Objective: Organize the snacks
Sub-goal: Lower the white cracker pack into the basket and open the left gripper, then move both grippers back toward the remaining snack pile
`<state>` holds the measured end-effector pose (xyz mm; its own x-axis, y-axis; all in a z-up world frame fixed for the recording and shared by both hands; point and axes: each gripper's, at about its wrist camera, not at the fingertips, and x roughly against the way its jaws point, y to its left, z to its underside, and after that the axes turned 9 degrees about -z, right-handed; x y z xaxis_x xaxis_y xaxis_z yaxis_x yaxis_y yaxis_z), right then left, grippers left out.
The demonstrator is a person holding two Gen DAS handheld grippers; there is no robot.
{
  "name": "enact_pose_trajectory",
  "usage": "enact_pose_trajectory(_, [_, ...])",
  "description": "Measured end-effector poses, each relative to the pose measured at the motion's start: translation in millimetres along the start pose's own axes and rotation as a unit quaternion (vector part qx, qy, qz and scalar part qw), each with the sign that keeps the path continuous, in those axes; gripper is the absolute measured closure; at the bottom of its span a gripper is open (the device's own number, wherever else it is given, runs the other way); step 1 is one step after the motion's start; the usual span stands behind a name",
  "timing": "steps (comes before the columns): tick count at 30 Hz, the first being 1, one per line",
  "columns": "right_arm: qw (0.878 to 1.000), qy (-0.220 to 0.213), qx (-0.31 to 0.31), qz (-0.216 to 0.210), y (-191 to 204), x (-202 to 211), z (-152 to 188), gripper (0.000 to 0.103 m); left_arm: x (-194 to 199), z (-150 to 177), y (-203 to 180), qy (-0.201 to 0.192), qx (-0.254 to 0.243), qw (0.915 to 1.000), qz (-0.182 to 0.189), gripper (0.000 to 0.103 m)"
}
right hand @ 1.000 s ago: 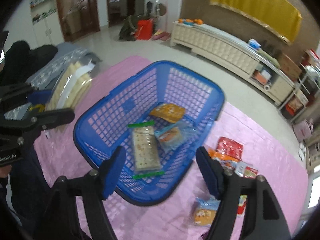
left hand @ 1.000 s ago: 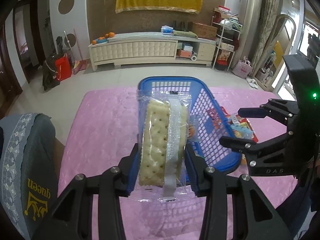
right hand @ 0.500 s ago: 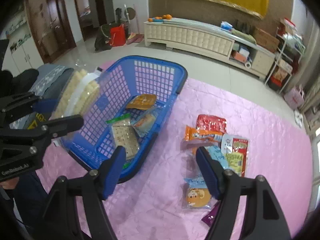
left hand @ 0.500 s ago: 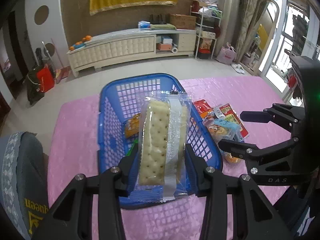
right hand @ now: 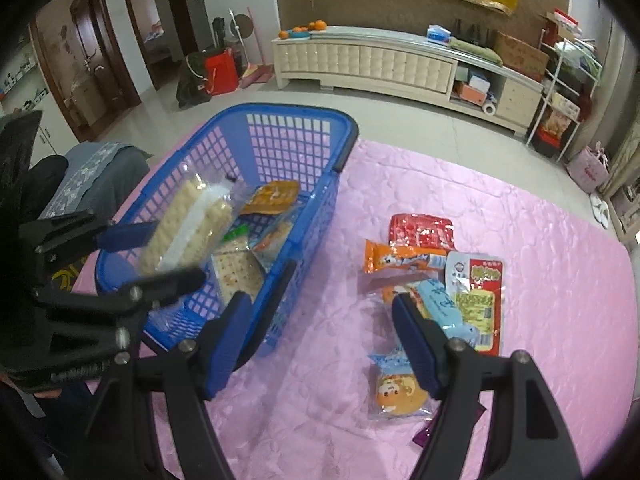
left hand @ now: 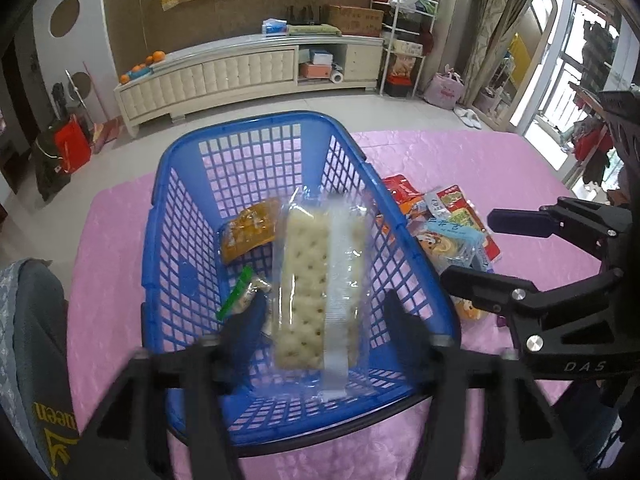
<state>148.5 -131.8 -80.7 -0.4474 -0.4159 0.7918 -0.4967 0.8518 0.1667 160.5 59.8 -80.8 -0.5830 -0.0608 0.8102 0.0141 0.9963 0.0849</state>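
Drop-off step here: the left gripper [left hand: 324, 312] is right over the blue basket [left hand: 188, 216] and its jaws are opening, with the clear-wrapped cracker pack [left hand: 316, 280] between them but gaps on both sides, so to me it looks let go and about to land inside. From the right wrist view the same cracker pack [right hand: 188, 224] hangs just above the near end of the basket [right hand: 296, 120], tilted.

Already in the basket: an orange snack bag [left hand: 250, 232] and a green-edged pack [left hand: 240, 296], plus more wrappers I can't read.

The right gripper [right hand: 320, 336] is spread wide with nothing in it, hovering over the pink tablecloth [right hand: 520, 208] between the basket and the loose pile: red packet [right hand: 422, 230], orange bar wrapper [right hand: 404, 260], a cartoon-face bun pack [right hand: 396, 390] nearest its fingers.

Next move, I'd guess: the left pulls clear of the rim, the right goes for that bun pack. It's a crinkly, puffy wrapper, so pinch it mid-body, not by the edge.
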Motion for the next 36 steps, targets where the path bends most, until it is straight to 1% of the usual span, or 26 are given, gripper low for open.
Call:
enact_pose_trajectory(1, [1.0,0.0,-0.003,-0.001,-1.2,-0.4,1.3,0.027,1.2,1.5,-0.9,-0.003,-0.002,1.0,-0.005,0.037])
enact_pose_trajectory(4, [1.0,-0.001,-0.011,-0.007,-4.6,3.1,5.6,0.027,6.7,5.9,-2.4,0.0,-0.007,1.0,-0.002,0.03])
enact_pose_trajectory(7, [1.0,-0.007,-0.014,-0.01,-5.6,12.1,9.6,0.027,18.8,7.7,-3.9,-0.009,-0.007,0.9999,-0.004,0.03])
enact_pose_trajectory(10, [1.0,-0.023,-0.017,-0.013,-5.5,30.7,13.2,0.027,34.3,8.9,-8.3,-0.013,-0.005,0.9999,0.0,0.029])
enact_pose_trajectory(13, [0.999,-0.036,-0.021,-0.018,-7.4,50.9,15.3,0.027,48.0,8.4,-20.0,-0.022,-0.012,0.9997,-0.005,0.028])
enact_pose_trajectory(14, [0.999,-0.039,-0.02,-0.018,-7.4,55.5,16.1,0.027,54.0,8.3,-24.3,-0.026,-0.013,0.9996,-0.006,0.027])
enact_pose_trajectory(15, [0.999,-0.042,-0.017,-0.015,-7.7,61.2,18.1,0.027,59.0,8.6,-27.9,-0.03,-0.013,0.9995,-0.005,0.024])
enact_pose_trajectory(19, [0.998,-0.056,-0.016,-0.005,-15.5,86.2,26.6,0.027,74.4,9.1,-47.9,-0.038,-0.018,0.9991,0.005,0.024])
enact_pose_trajectory(21, [0.998,-0.06,-0.02,-0.006,-21.6,95.4,32.1,0.027,76.6,11.0,-57.5,-0.037,-0.024,0.999,0.009,0.024])
enact_pose_trajectory(26, [0.998,-0.061,-0.034,0.005,-38.4,109.8,50.2,0.027,76.1,11.6,-95.3,-0.031,-0.042,0.9984,0.02,0.024])
enact_pose_trajectory(29, [0.997,-0.059,-0.047,0.008,-50.2,114.5,62.6,0.027,70.4,12.6,-116.7,-0.02,-0.054,0.9979,0.029,0.024])
enact_pose_trajectory(32, [0.997,-0.059,-0.05,0.026,-61.7,118.5,73.8,0.027,63.7,13.9,-137.0,-0.01,-0.061,0.9975,0.034,0.024])
enact_pose_trajectory(36, [0.995,-0.056,-0.074,0.029,-84.8,118.9,87.6,0.027,52.1,17.6,-156.0,0.006,-0.062,0.9971,0.043,0.024])
